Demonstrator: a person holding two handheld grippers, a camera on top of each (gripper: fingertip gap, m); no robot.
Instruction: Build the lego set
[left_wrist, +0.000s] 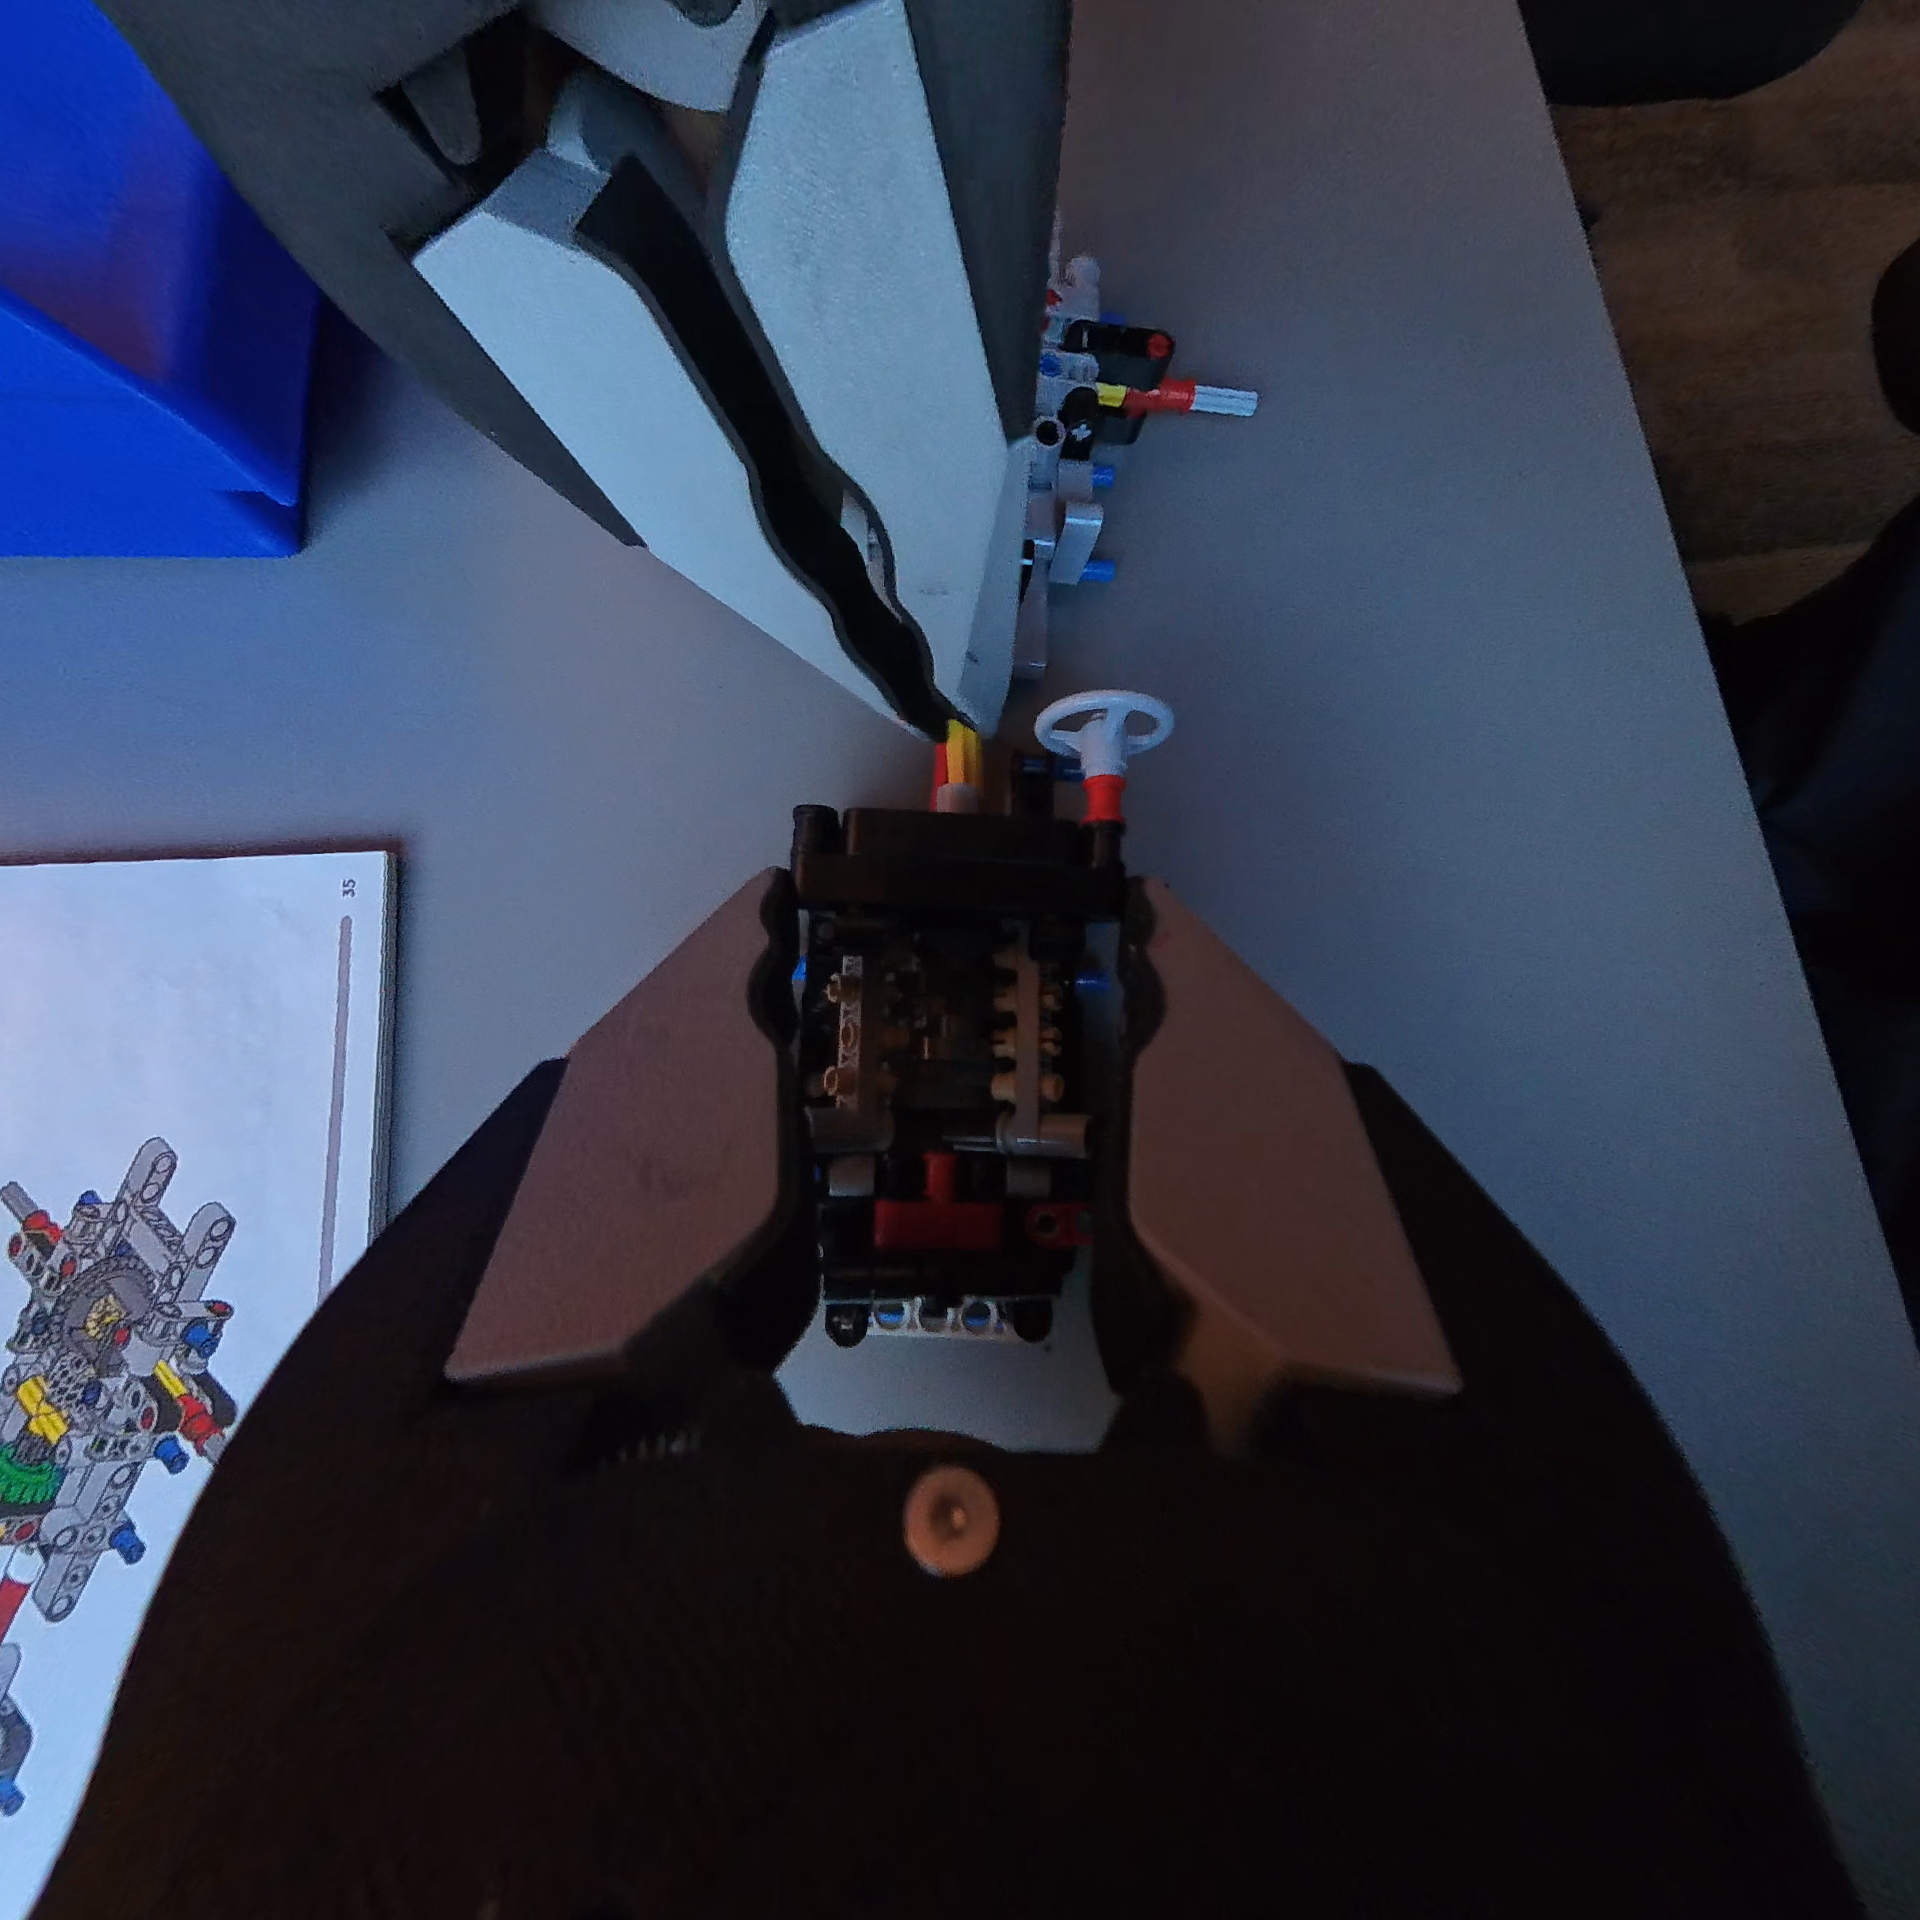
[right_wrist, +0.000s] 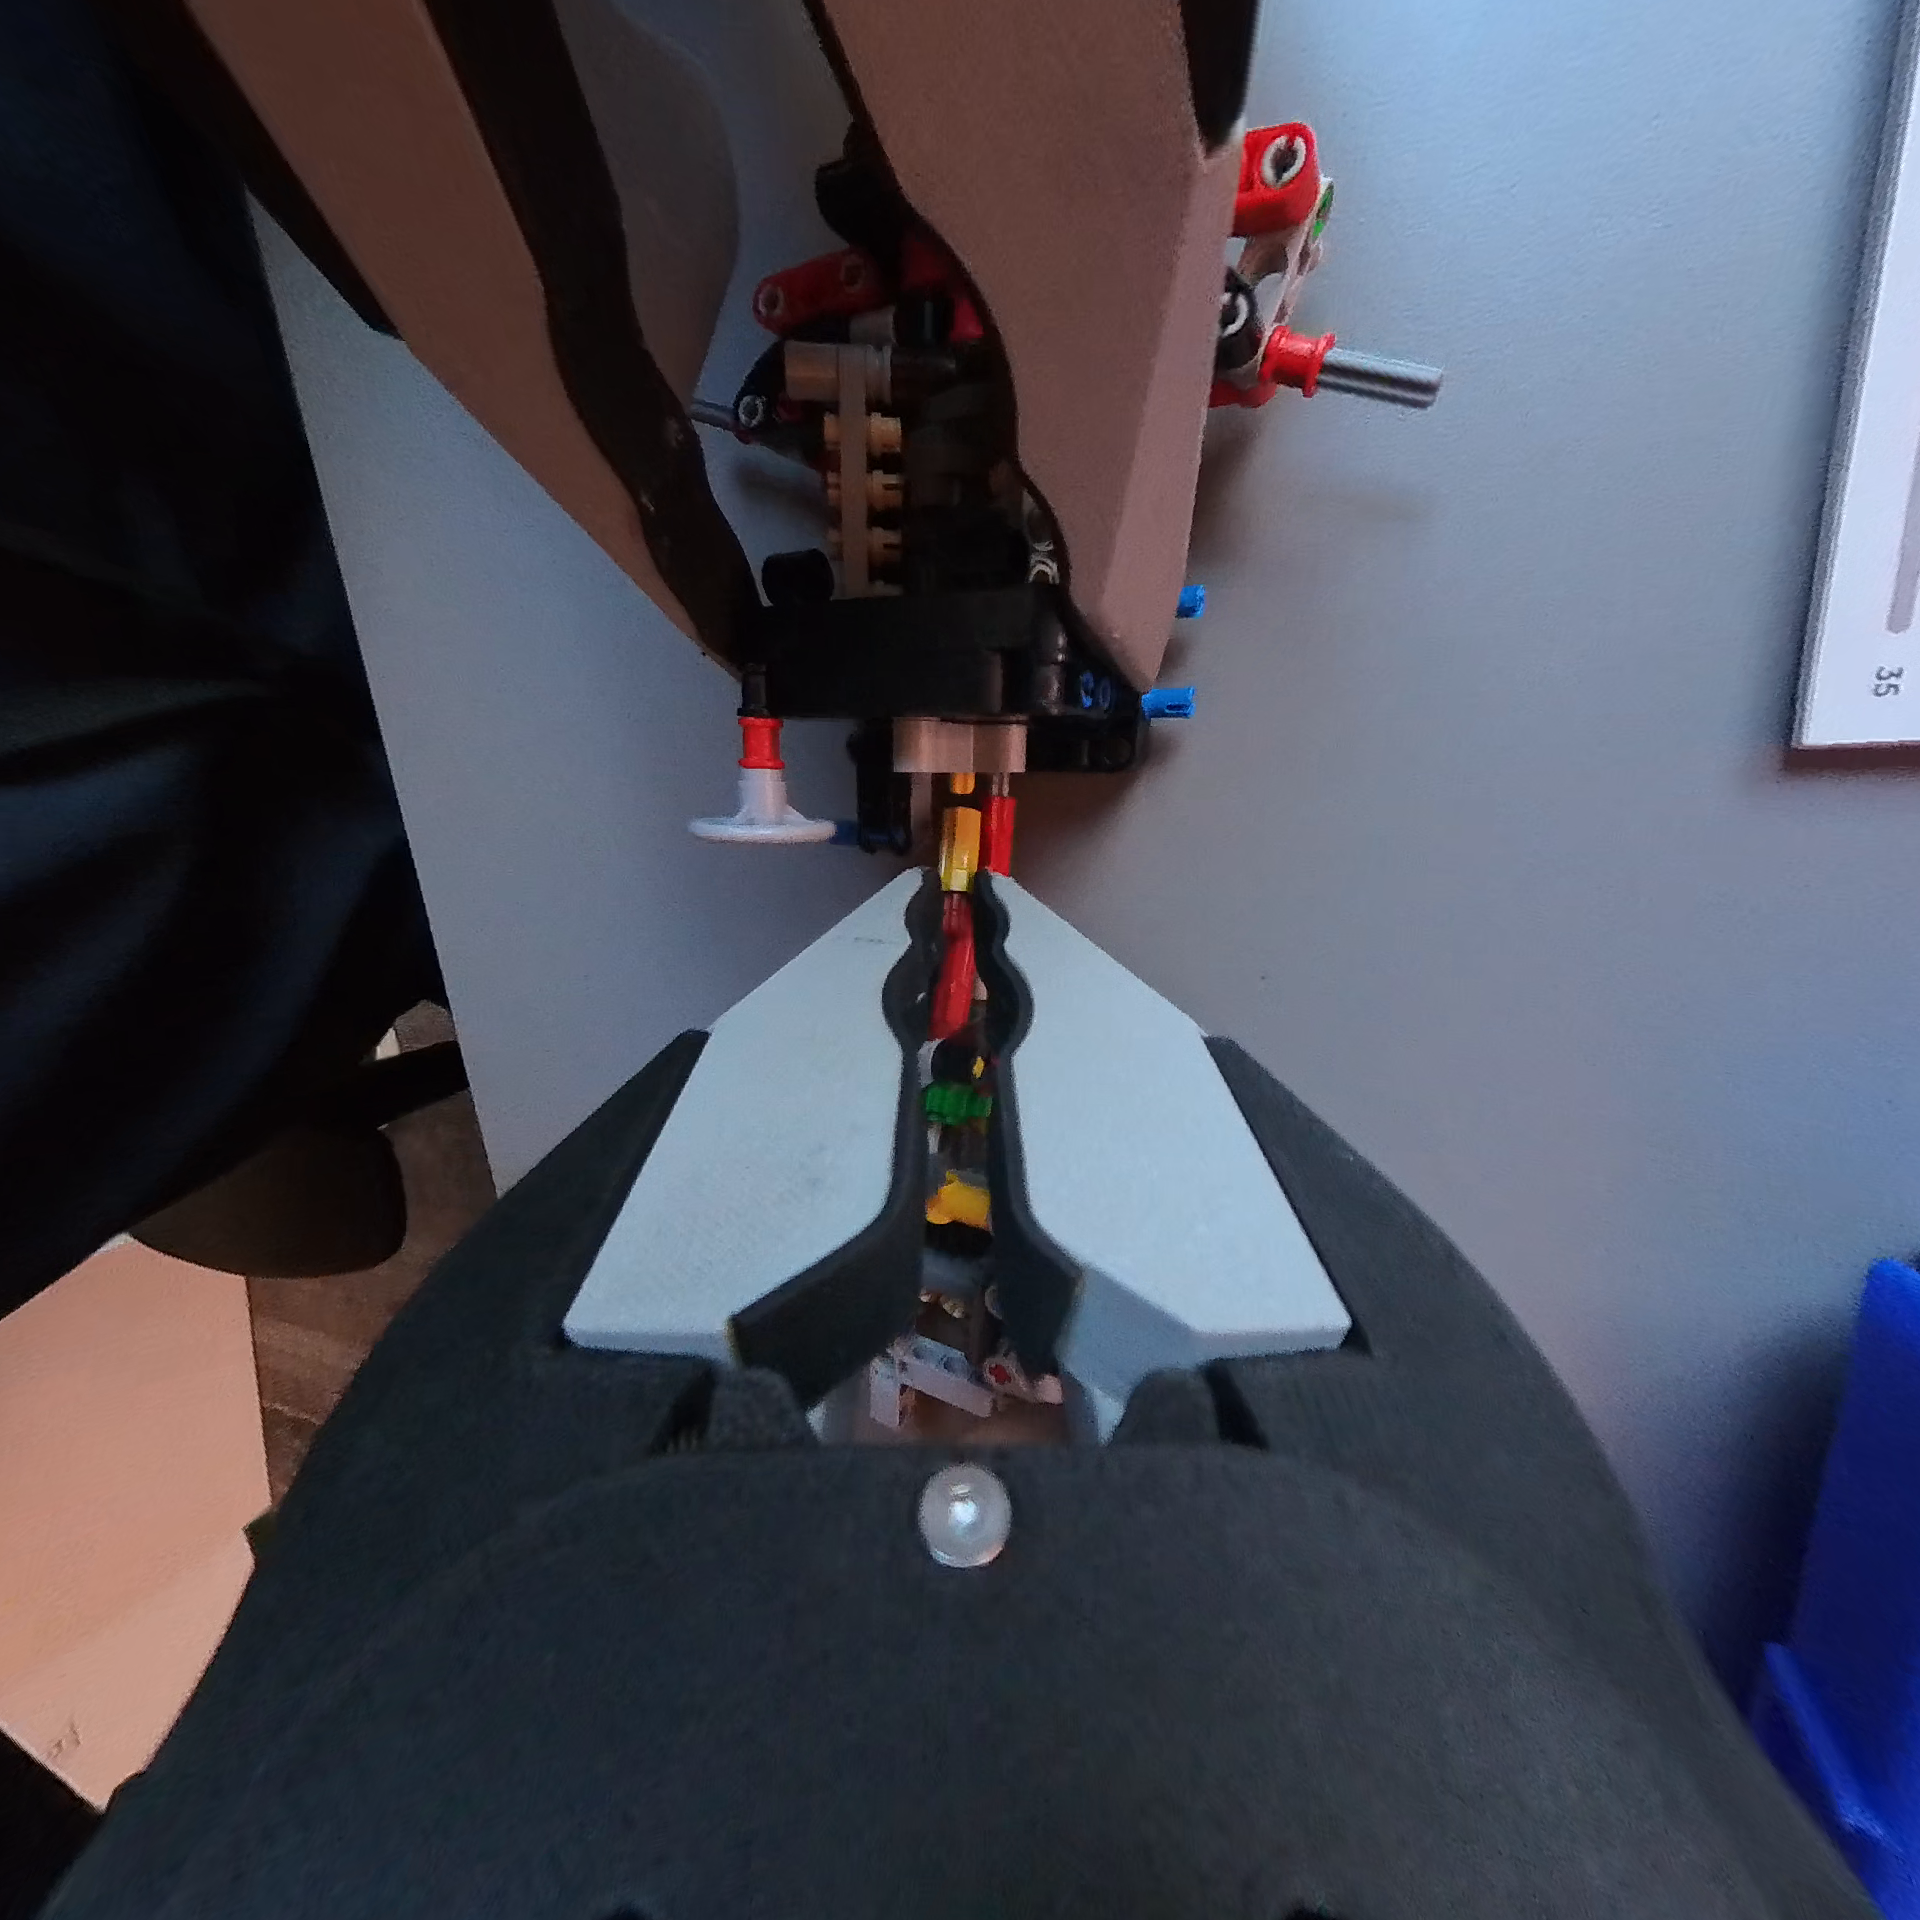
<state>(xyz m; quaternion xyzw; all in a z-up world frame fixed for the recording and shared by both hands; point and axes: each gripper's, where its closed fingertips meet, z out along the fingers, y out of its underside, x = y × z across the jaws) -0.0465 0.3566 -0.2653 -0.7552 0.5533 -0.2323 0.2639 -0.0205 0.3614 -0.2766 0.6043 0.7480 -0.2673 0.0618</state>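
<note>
Left gripper (left_wrist: 954, 935), brown-sided with black wavy pads: clamping a black-framed plastic building-brick assembly (left_wrist: 951, 1091) on both flanks. Assembly: carrying a white plastic steering wheel (left_wrist: 1107, 727) on a red collar, and a yellow-and-red axle stub (left_wrist: 958, 758) projecting from its far end. Right gripper (left_wrist: 961, 717), grey-sided: pinching that stub at its tips. Grey tabletop (left_wrist: 1351, 831): bearing a second grey-and-black brick cluster (left_wrist: 1101, 416), an open white instruction booklet (left_wrist: 187, 1039) and a blue plastic bin (left_wrist: 135, 312).
</note>
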